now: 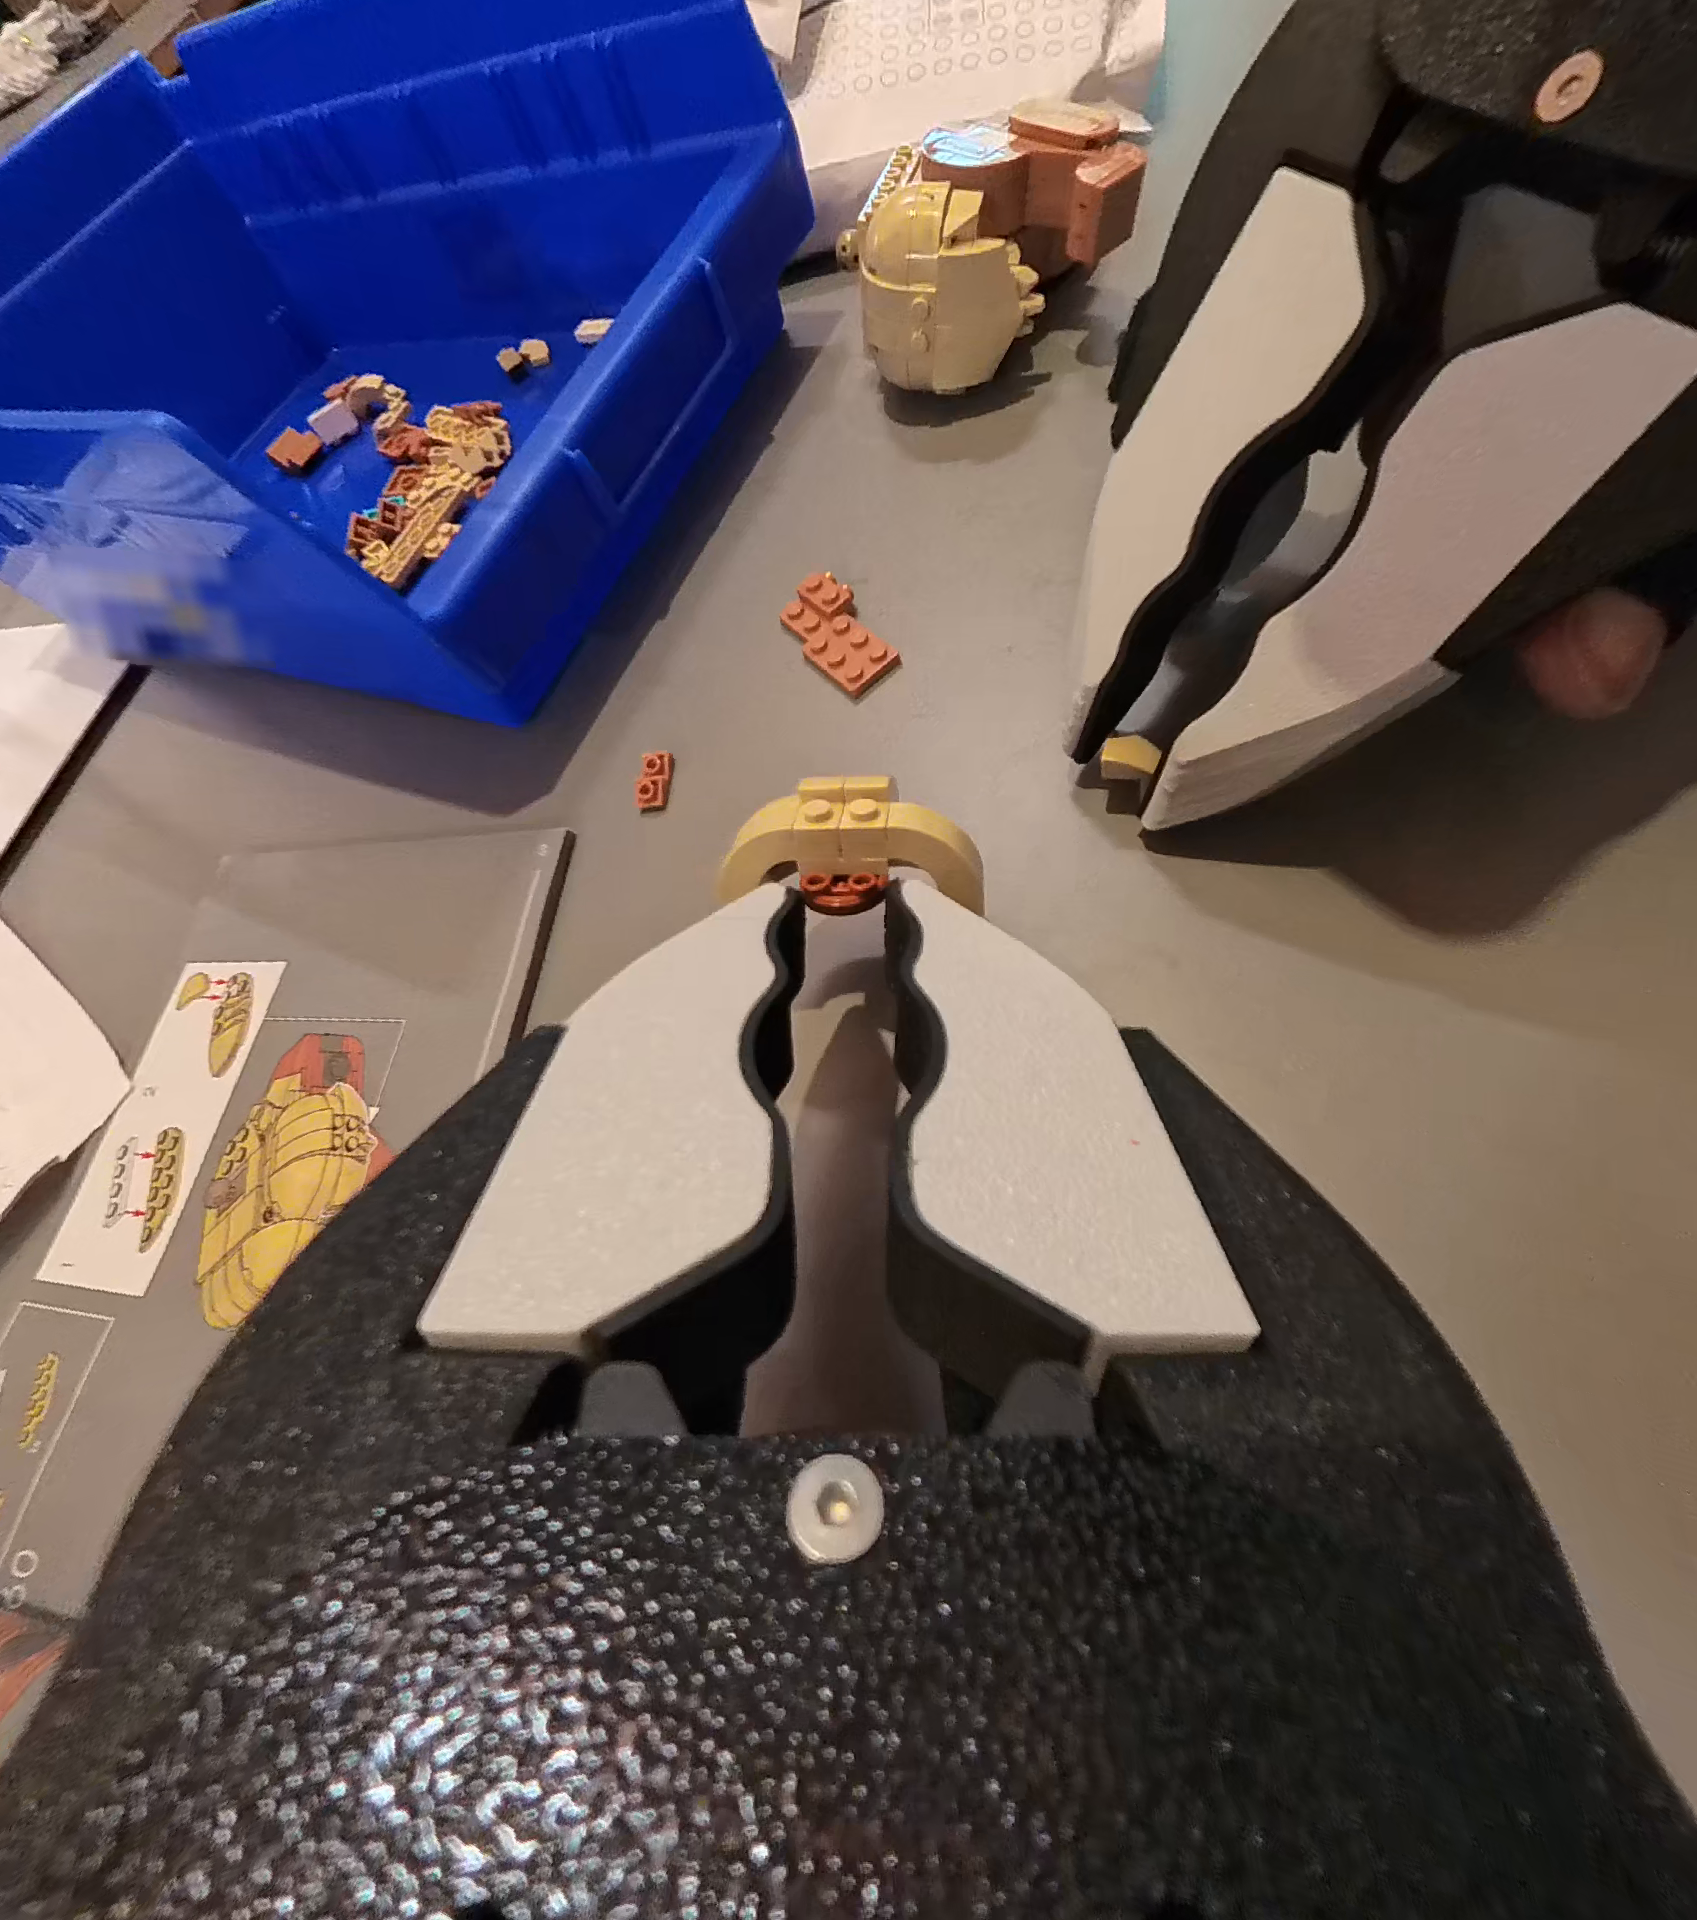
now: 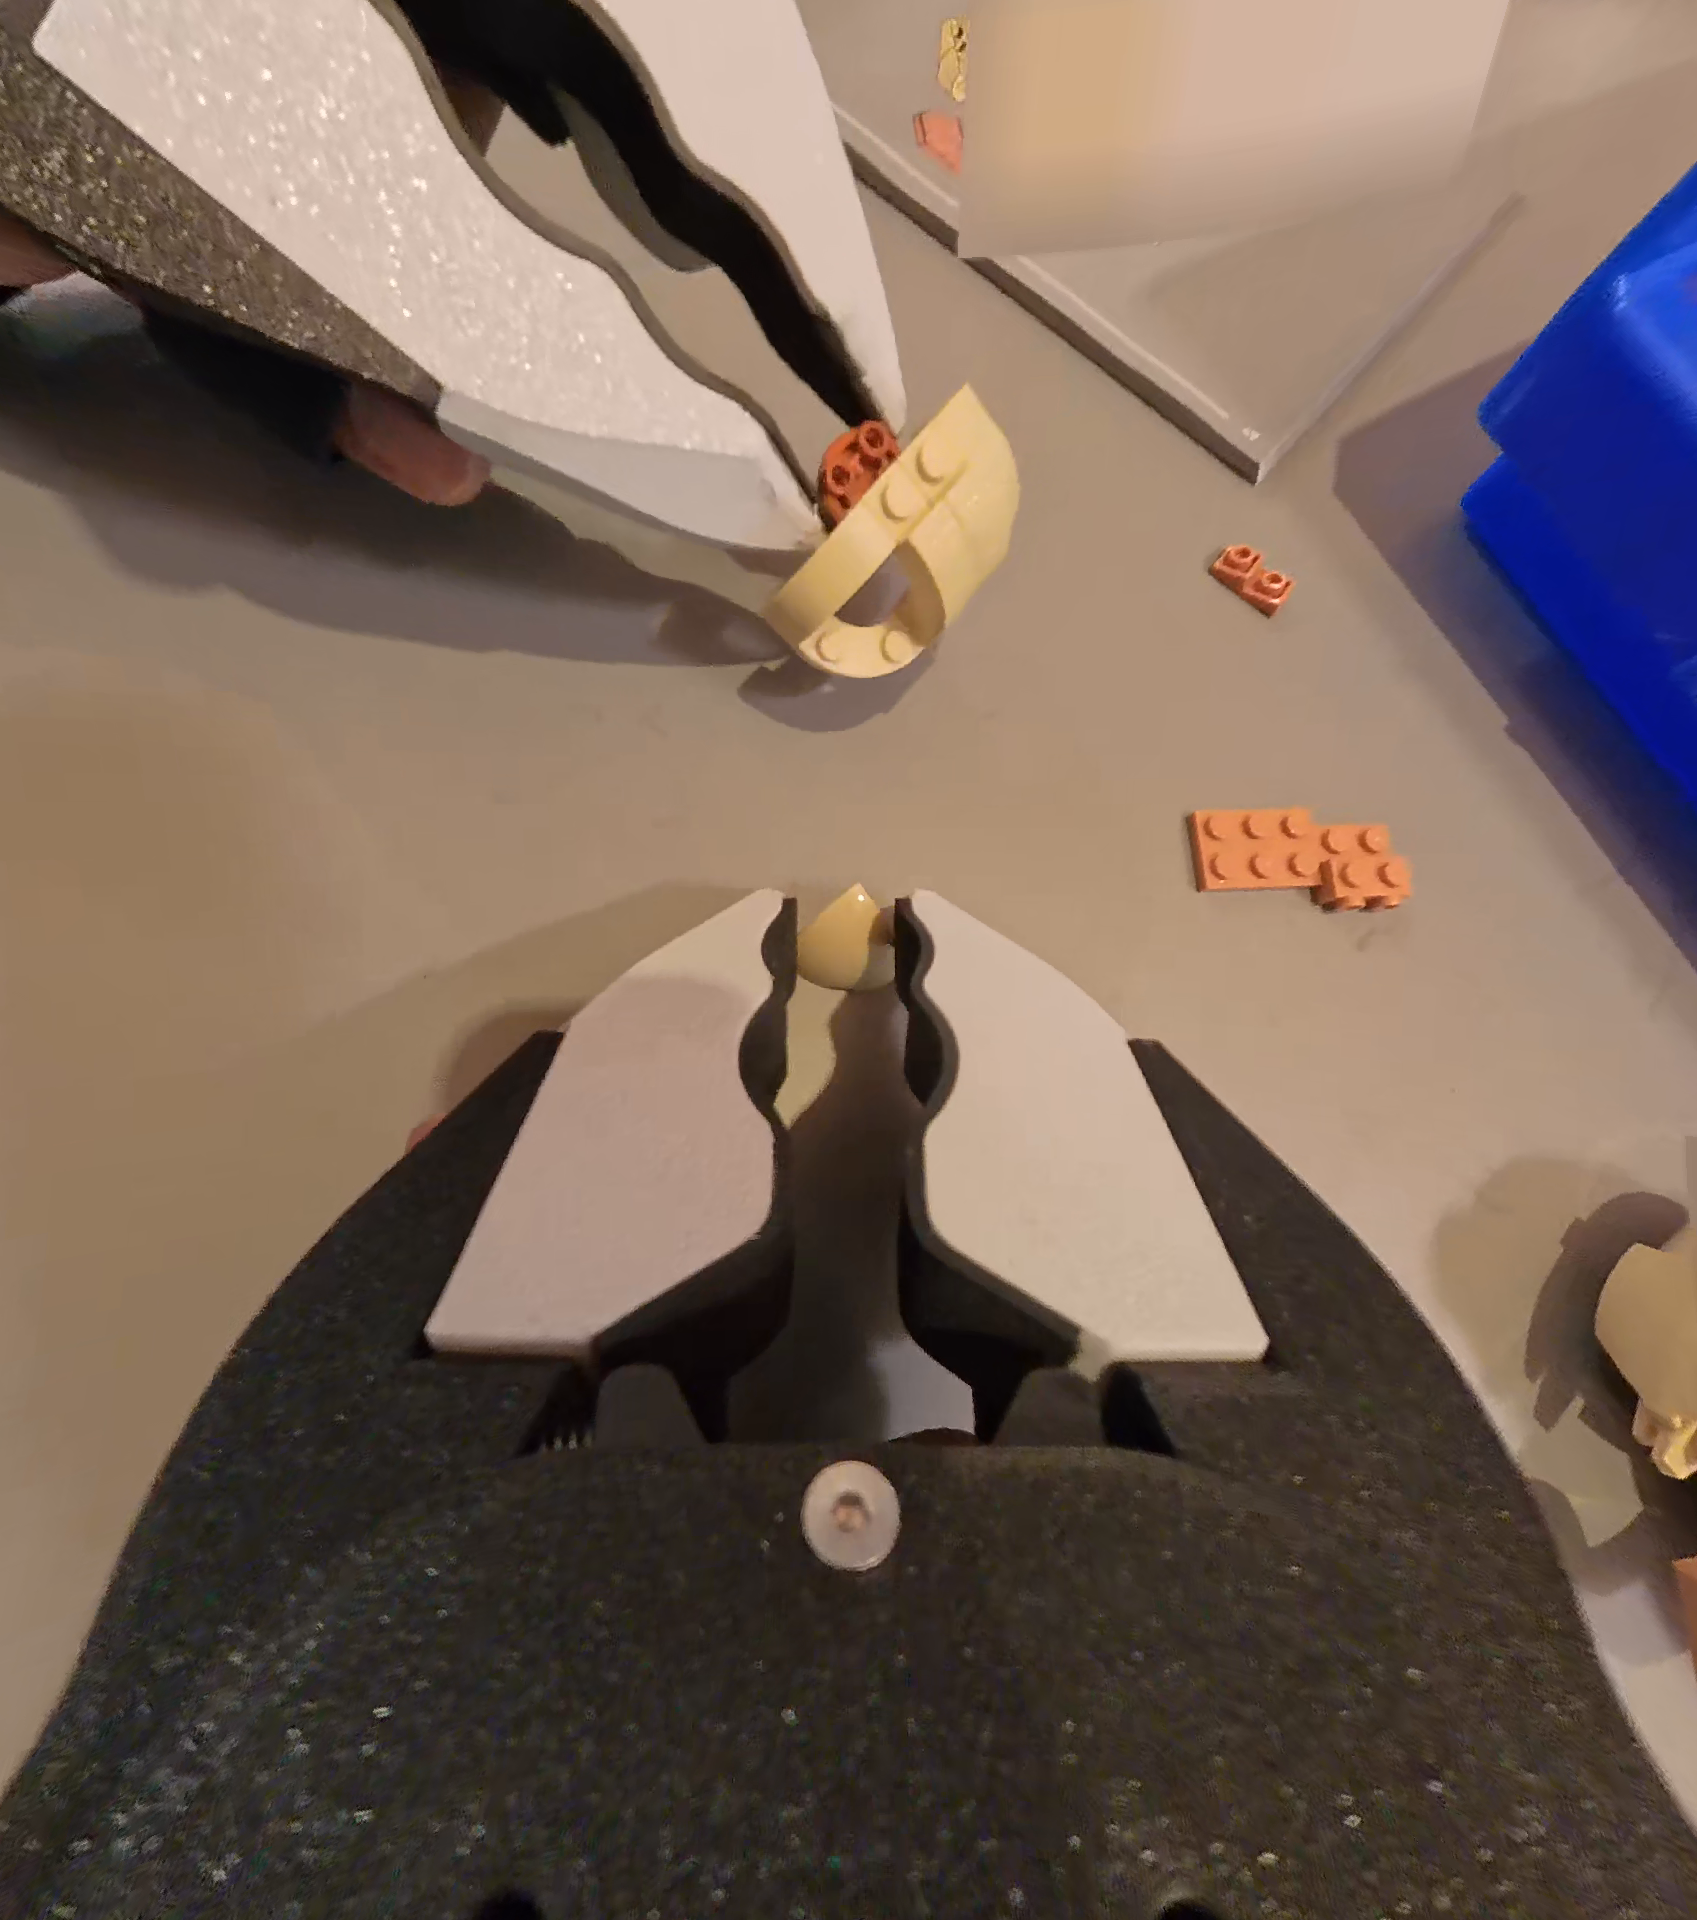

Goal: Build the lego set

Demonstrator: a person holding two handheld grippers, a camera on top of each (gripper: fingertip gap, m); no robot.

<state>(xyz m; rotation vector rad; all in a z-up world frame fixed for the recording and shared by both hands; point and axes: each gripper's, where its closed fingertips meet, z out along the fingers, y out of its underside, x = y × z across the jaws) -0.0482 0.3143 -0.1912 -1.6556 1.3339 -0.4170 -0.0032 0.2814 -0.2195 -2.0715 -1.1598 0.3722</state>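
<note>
On grey table (image 1: 1343, 1143), blue bin (image 1: 511, 208) beside instruction booklet (image 1: 304, 1091)

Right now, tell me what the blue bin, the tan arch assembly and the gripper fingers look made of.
Blue bin: moulded plastic, likely; ribbed walls, slight sheen.
Tan arch assembly: glossy hard plastic, studded.
Left gripper fingers: matte grey faces on dark wavy-edged cores; probably plastic or foam, unclear.

Workbench setting – grey table (image 1: 1343, 1143), blue parts bin (image 1: 470, 208), instruction booklet (image 1: 283, 1122) beside it.
</note>
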